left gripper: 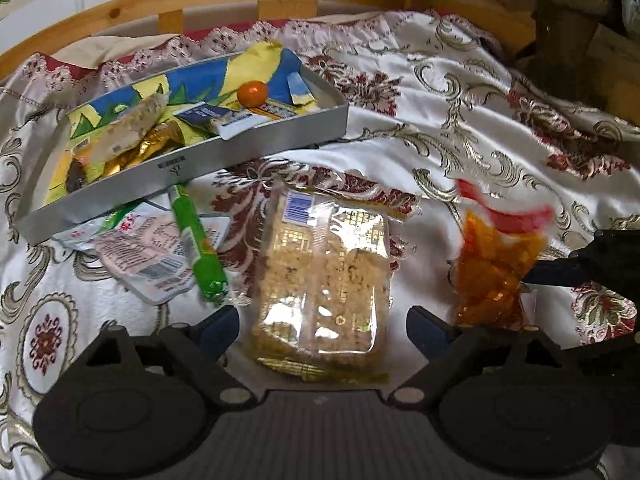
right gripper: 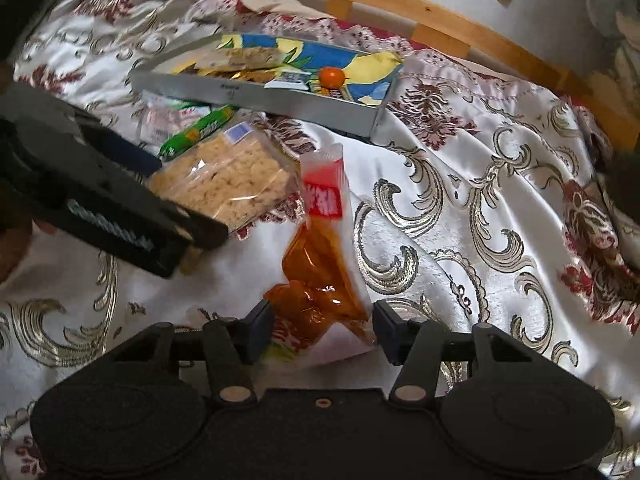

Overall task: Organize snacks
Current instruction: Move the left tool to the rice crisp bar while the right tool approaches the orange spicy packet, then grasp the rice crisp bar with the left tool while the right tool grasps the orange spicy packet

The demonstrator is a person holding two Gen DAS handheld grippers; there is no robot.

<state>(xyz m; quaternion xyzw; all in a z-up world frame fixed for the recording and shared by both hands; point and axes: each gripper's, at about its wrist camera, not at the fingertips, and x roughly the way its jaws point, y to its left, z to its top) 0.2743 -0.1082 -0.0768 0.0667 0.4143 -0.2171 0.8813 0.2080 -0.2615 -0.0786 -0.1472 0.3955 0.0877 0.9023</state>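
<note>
My left gripper (left gripper: 322,330) stands spread wide astride the rice-crisp pack (left gripper: 324,288), which lies on the bedspread (left gripper: 460,92) just in front of the grey tray (left gripper: 224,156); I should sink lower and square up before squeezing, gently, since the cake crumbles. To the tray's right front, my right gripper (right gripper: 322,330) is half-spread around the orange pickle pouch (right gripper: 320,276), pads not clearly pressing; I'd pinch its thicker middle.

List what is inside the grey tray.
In the grey tray: a small orange fruit, a pale cereal bar, gold wrappers, small blue and white packets, all on a blue and yellow bag. Anything beneath is hidden.
</note>
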